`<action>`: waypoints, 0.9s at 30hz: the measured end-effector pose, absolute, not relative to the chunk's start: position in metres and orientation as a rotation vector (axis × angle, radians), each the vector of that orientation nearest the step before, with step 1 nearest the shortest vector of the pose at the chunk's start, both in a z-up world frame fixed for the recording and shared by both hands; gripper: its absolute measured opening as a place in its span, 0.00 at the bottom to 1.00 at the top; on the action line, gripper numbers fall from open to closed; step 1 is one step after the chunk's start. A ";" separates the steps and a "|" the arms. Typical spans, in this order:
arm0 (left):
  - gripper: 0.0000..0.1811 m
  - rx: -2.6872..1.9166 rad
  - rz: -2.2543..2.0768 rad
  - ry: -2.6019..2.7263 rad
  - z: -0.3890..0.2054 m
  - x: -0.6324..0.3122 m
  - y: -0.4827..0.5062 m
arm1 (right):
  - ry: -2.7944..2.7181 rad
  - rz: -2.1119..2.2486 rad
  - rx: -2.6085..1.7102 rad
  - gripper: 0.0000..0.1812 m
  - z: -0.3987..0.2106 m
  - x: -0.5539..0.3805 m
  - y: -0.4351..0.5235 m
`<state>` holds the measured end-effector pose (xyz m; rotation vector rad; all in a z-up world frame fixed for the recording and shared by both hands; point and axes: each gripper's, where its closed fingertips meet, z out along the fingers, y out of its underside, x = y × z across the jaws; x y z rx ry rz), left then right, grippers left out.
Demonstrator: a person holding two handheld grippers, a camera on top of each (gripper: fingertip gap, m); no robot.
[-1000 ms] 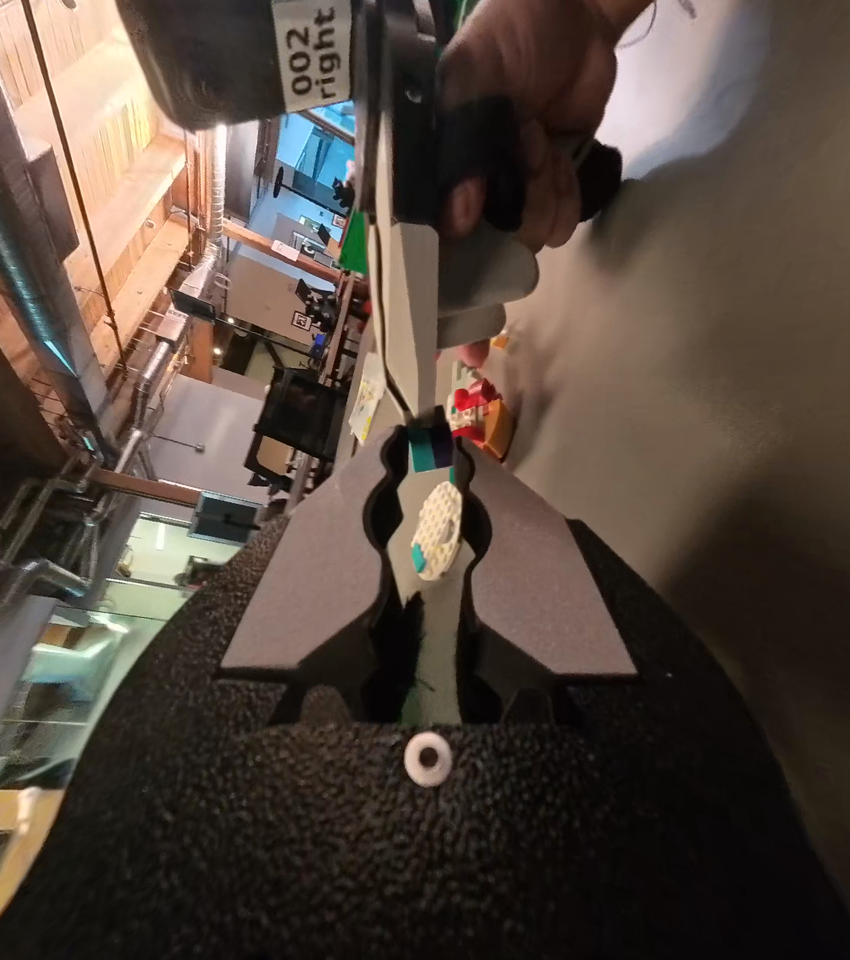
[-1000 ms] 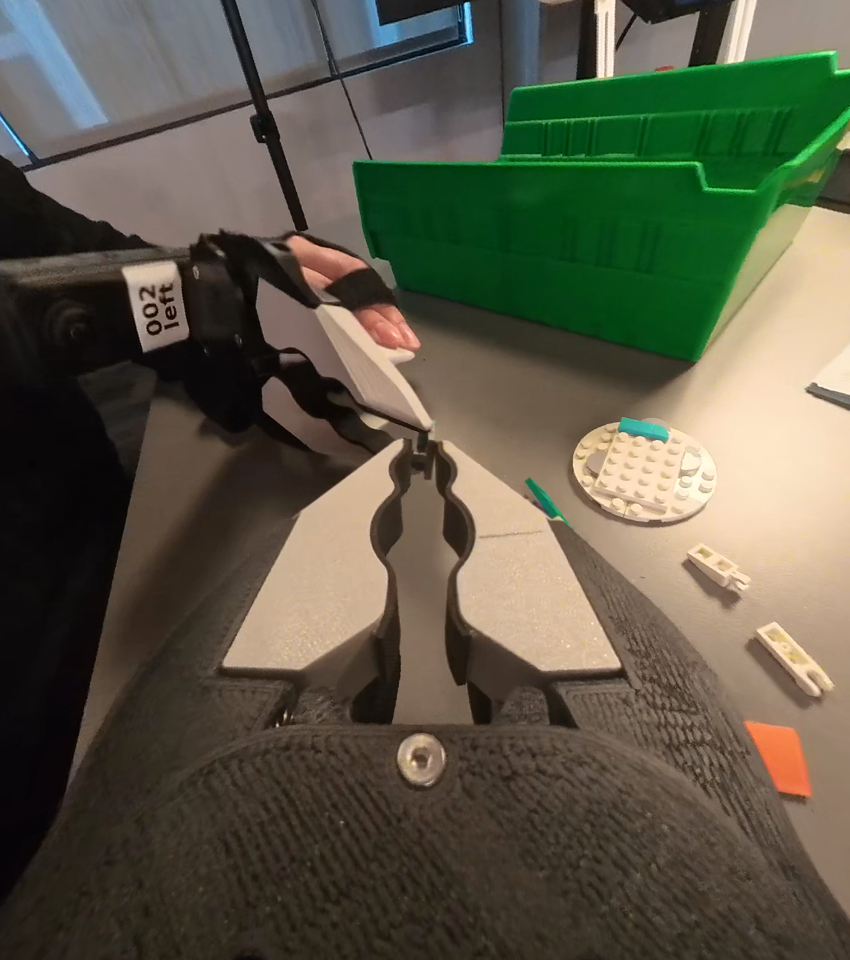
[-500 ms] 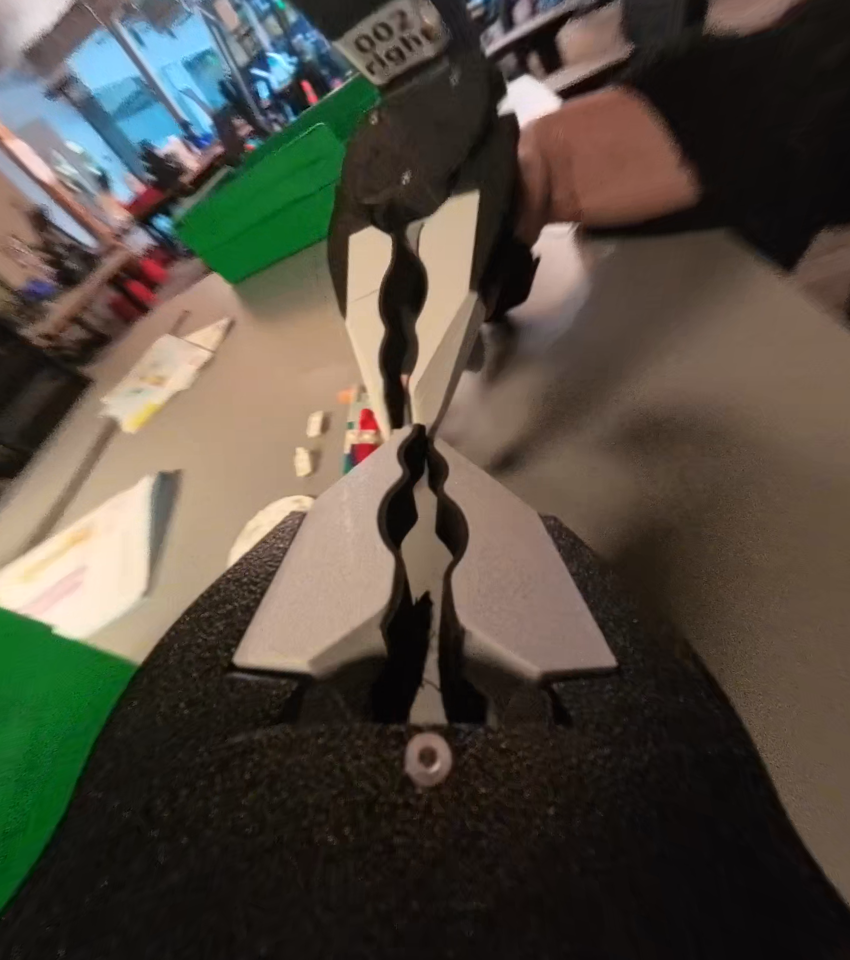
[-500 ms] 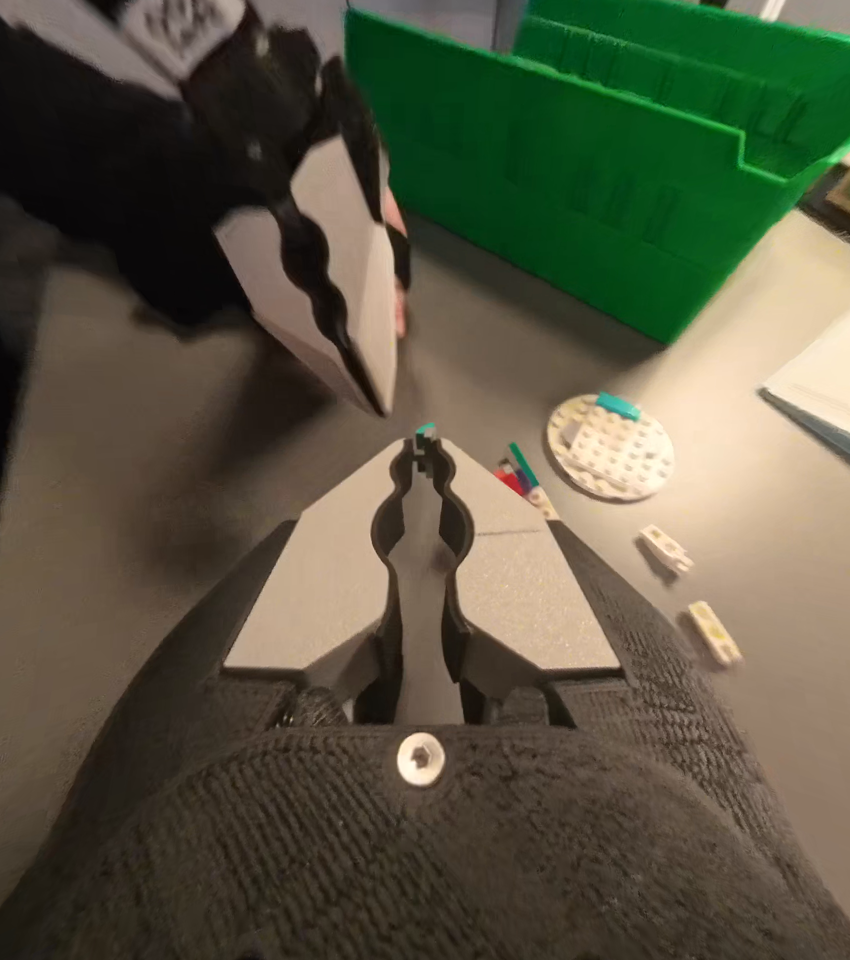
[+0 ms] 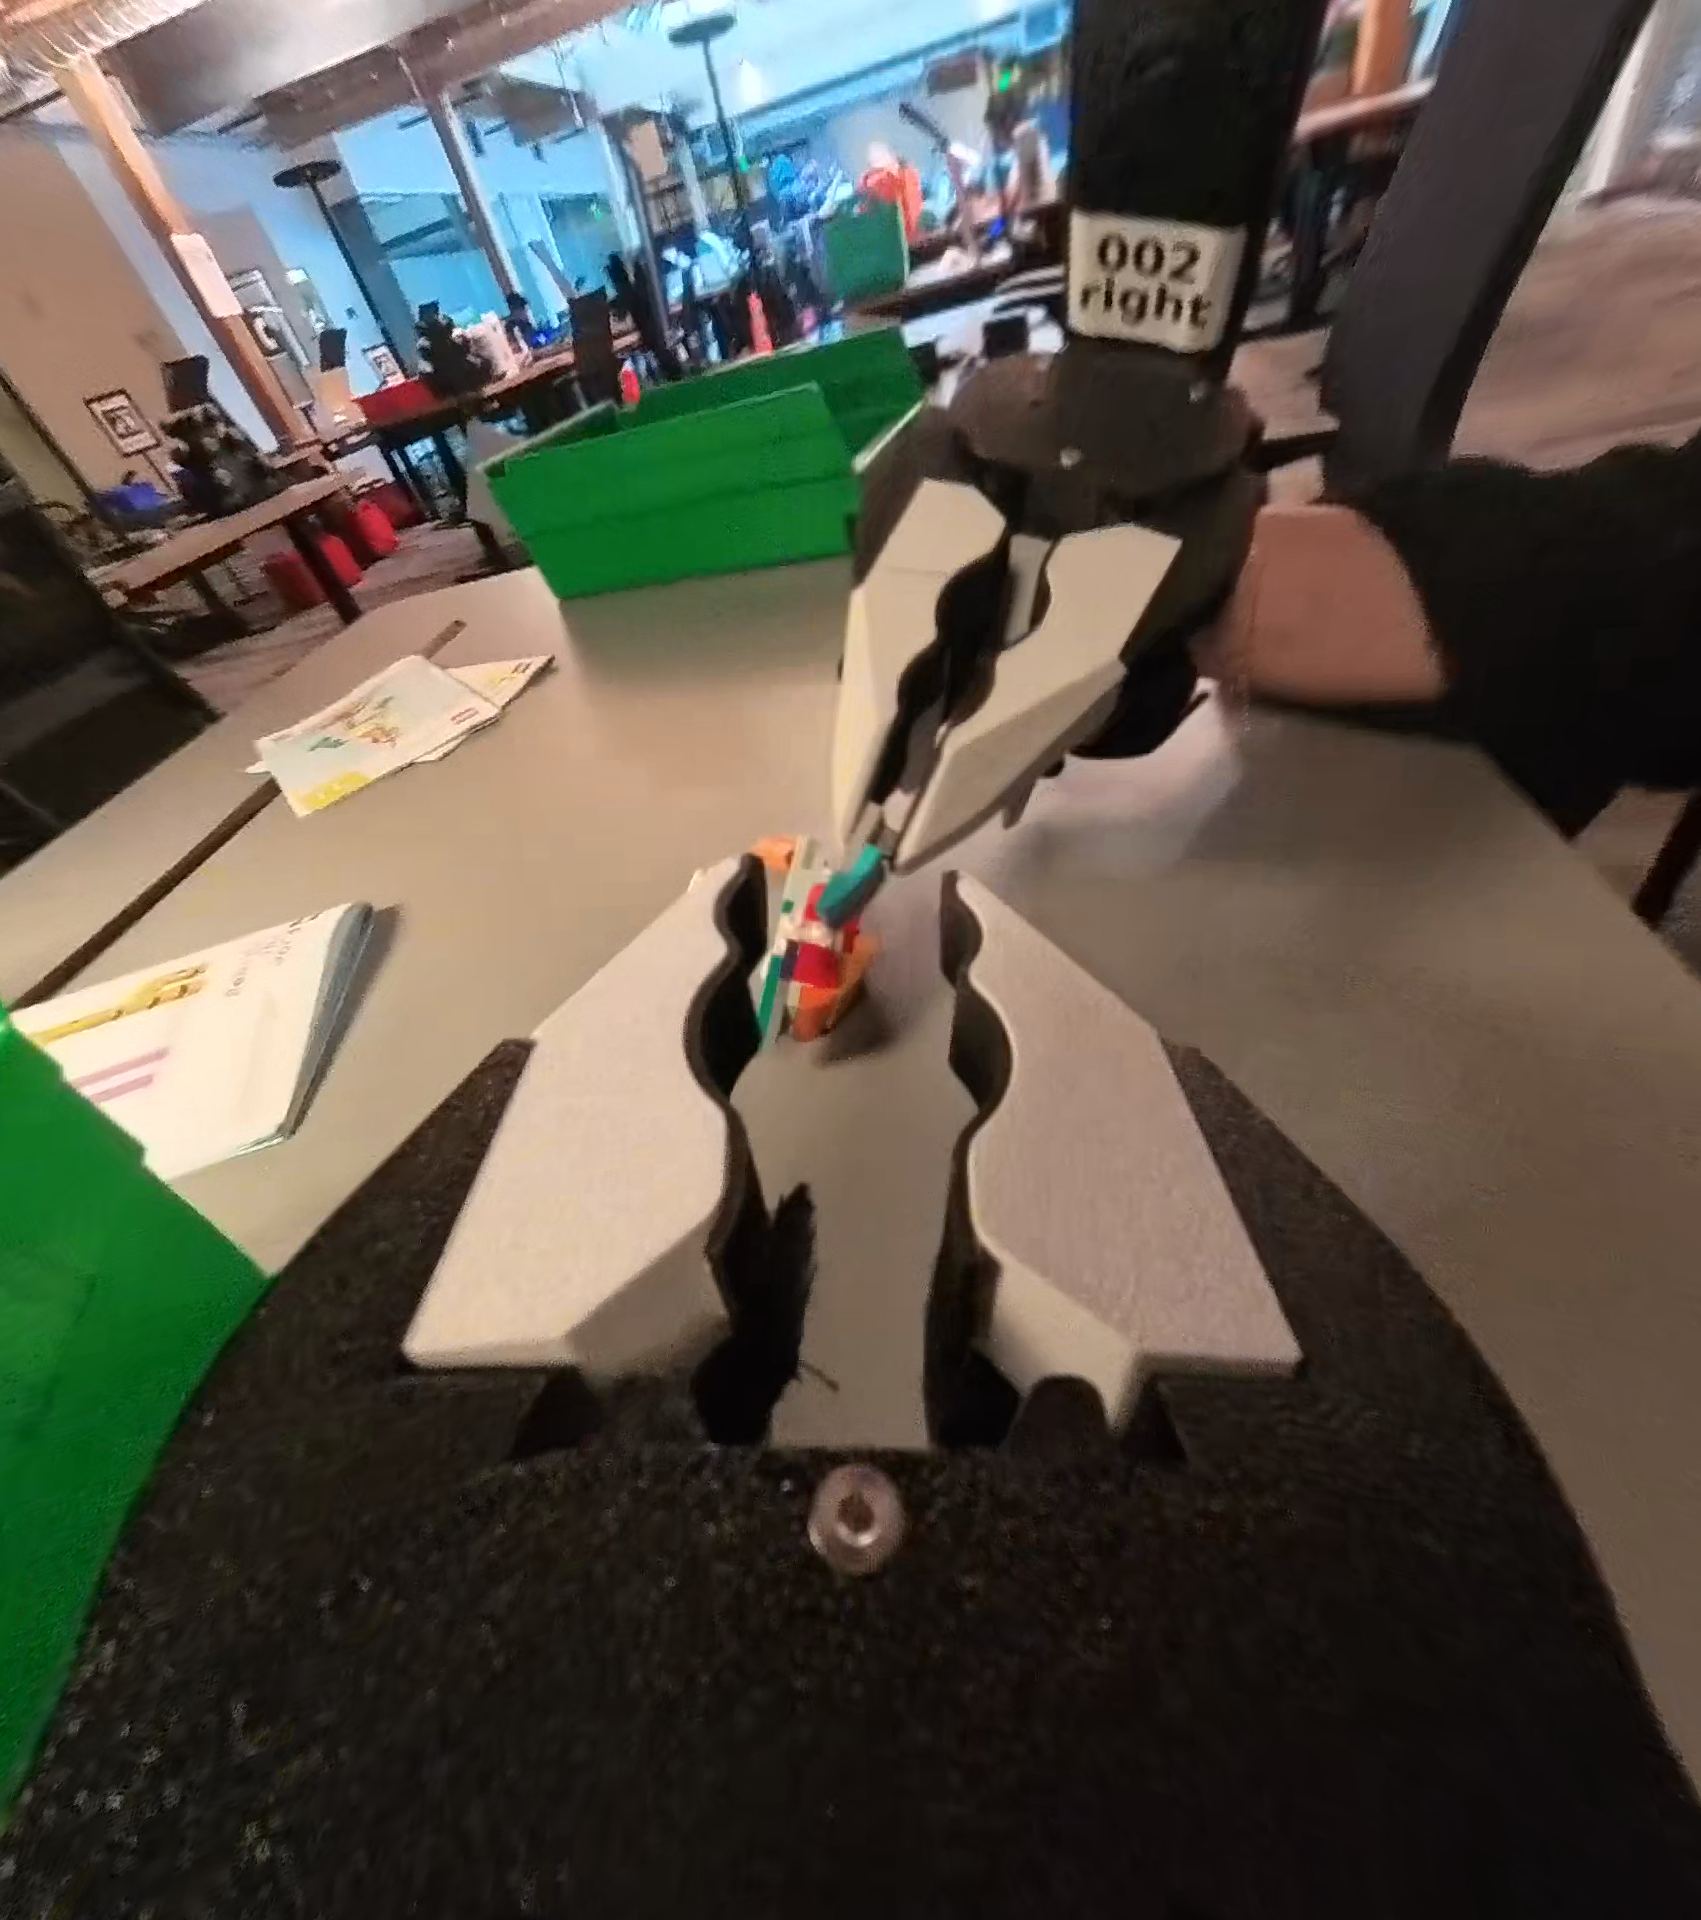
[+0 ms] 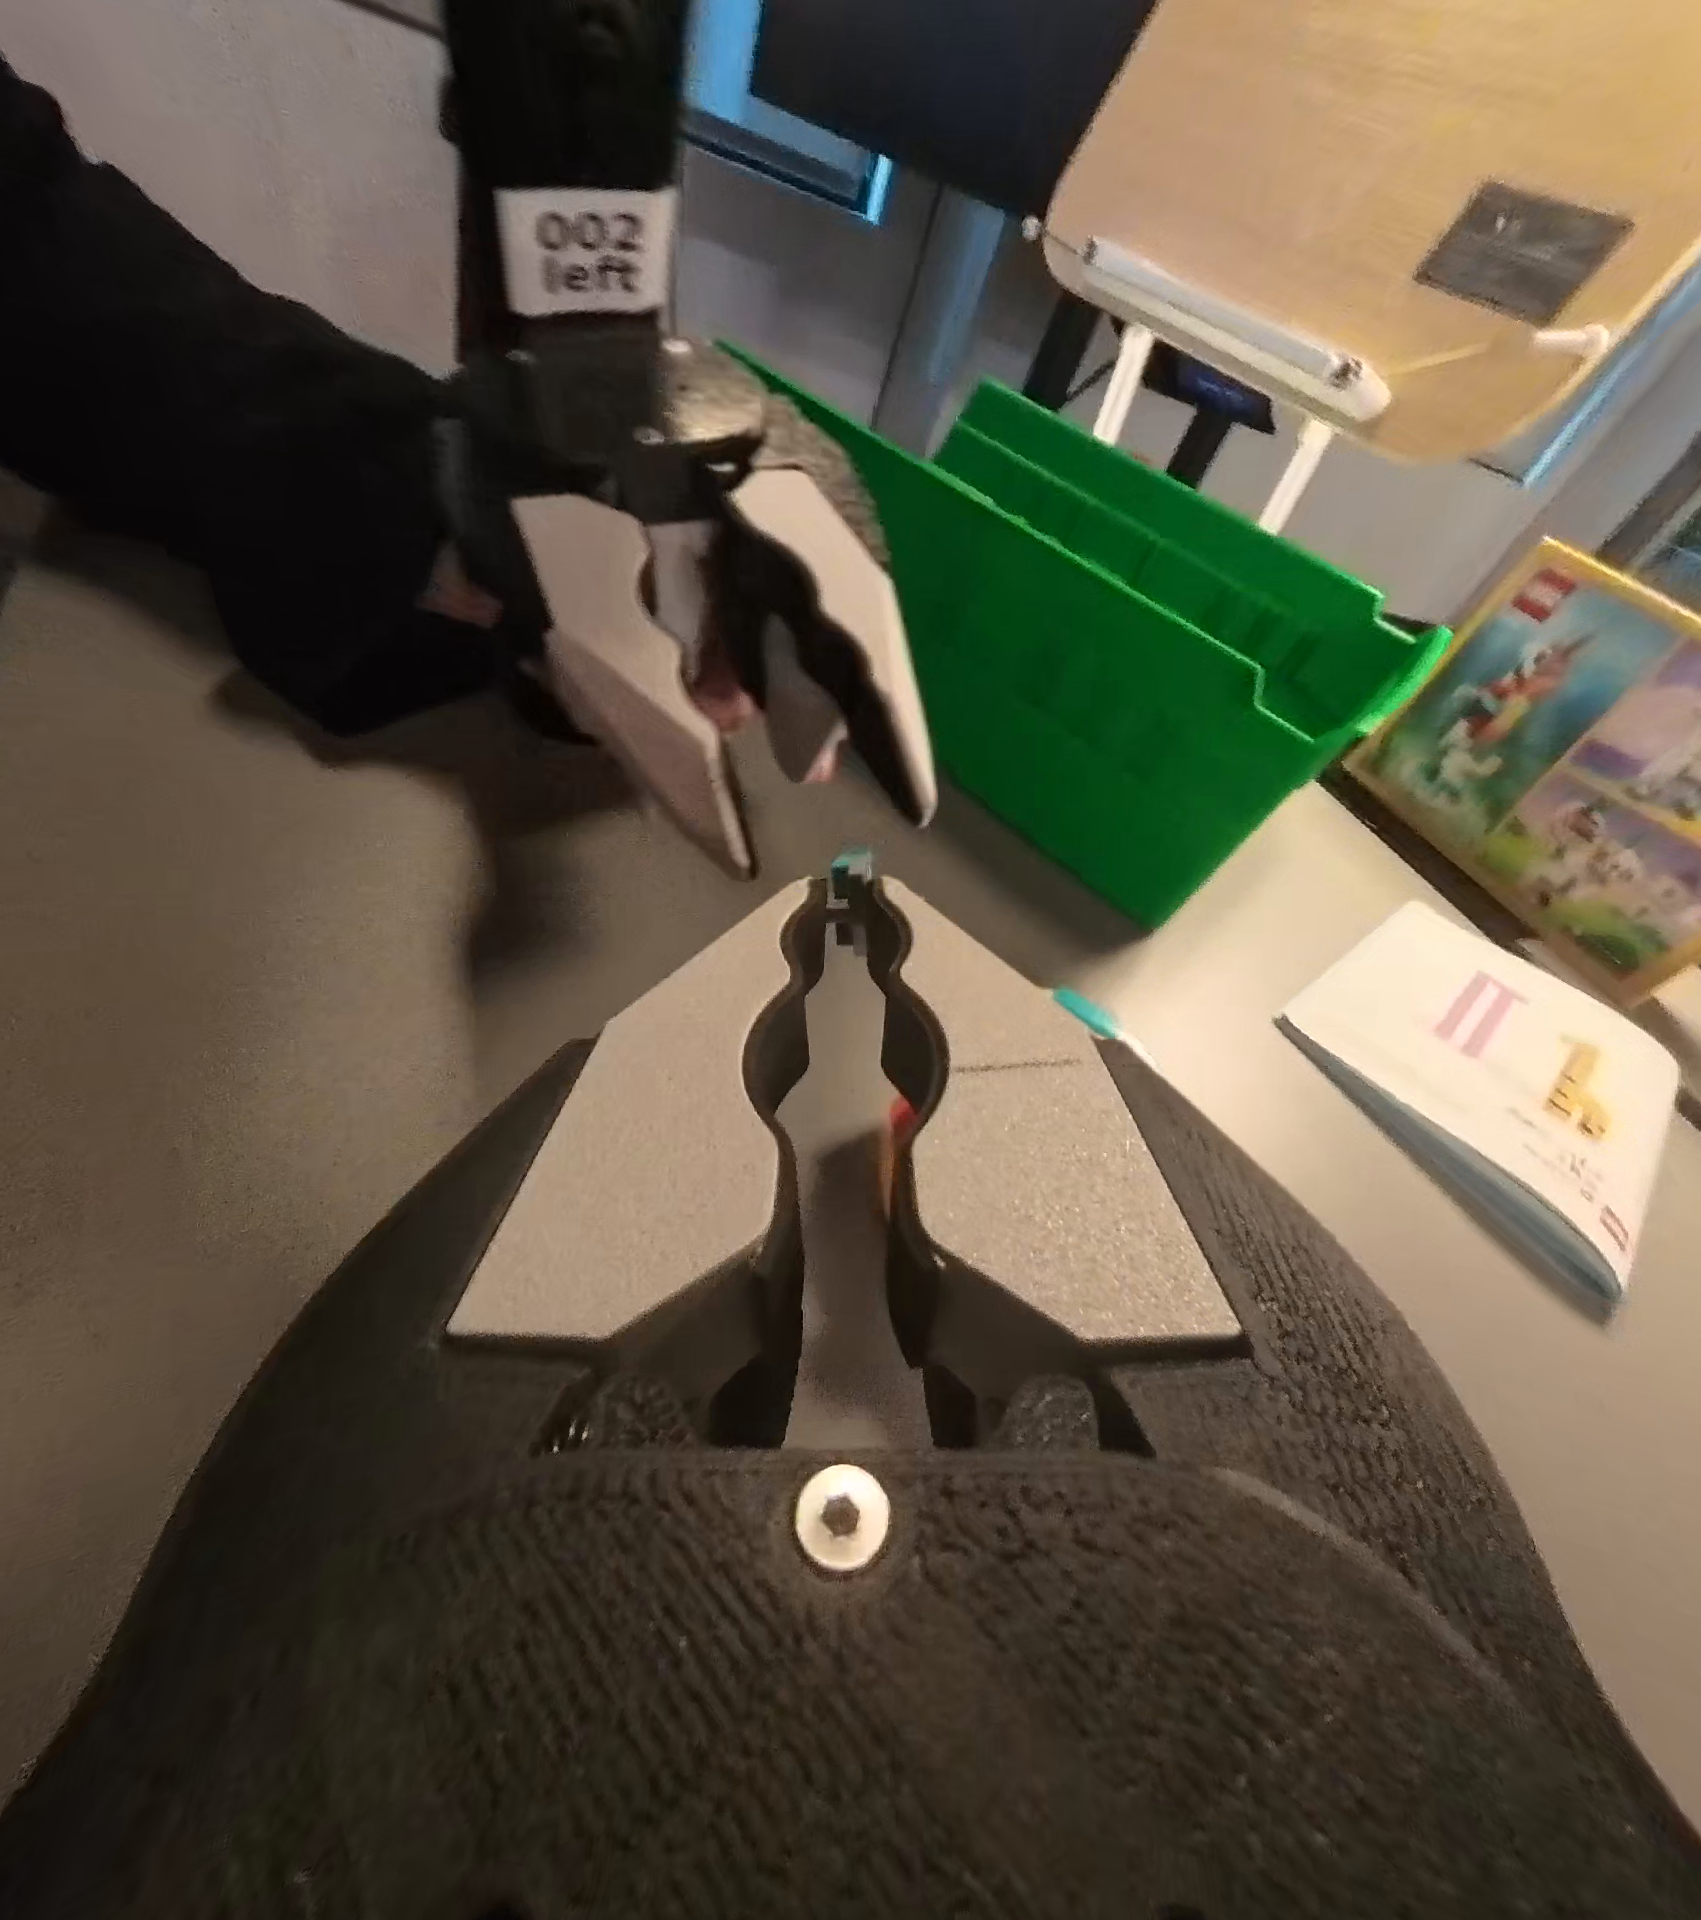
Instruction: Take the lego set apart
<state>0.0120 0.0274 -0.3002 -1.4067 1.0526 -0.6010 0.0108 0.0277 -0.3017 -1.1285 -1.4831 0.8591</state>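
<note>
Pinching one teal piece [image 5: 848, 891] with our right gripper [image 5: 879, 844], we are holding our left gripper [image 5: 841, 899] spread wide around the one lego cluster [image 5: 810, 961] on the table [image 5: 1293, 997]. Only our right view is showing one picture box [image 6: 1594, 769]; two booklets [image 5: 202, 1029] are lying left of the left gripper.

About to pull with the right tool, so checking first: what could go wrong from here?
1. The left tool is open, and the lego cluster sits unclamped between its fingers, so a pull may drag the whole cluster along.
2. The right tool pinches the small teal piece only at its very tips; it could slip out.
</note>
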 end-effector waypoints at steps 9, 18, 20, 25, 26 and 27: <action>0.05 -1.295 -0.323 1.239 -0.312 0.015 0.022 | -1.521 0.997 -1.120 0.03 -0.302 0.009 0.012; 0.15 -1.074 0.401 1.233 -0.296 0.003 0.052 | -1.040 1.380 -1.530 0.03 -0.289 0.004 0.054; 0.13 -1.080 0.468 1.247 -0.299 0.003 0.058 | -0.956 1.481 -1.596 0.03 -0.290 0.002 0.056; 0.10 -1.124 0.506 1.233 -0.301 -0.001 0.067 | -0.844 1.595 -1.694 0.03 -0.297 -0.004 0.058; 0.10 -1.121 0.524 1.237 -0.302 -0.001 0.067 | -0.820 1.622 -1.709 0.03 -0.297 -0.006 0.058; 0.10 -1.120 0.540 1.242 -0.303 -0.002 0.068 | -0.800 1.640 -1.723 0.03 -0.298 -0.007 0.058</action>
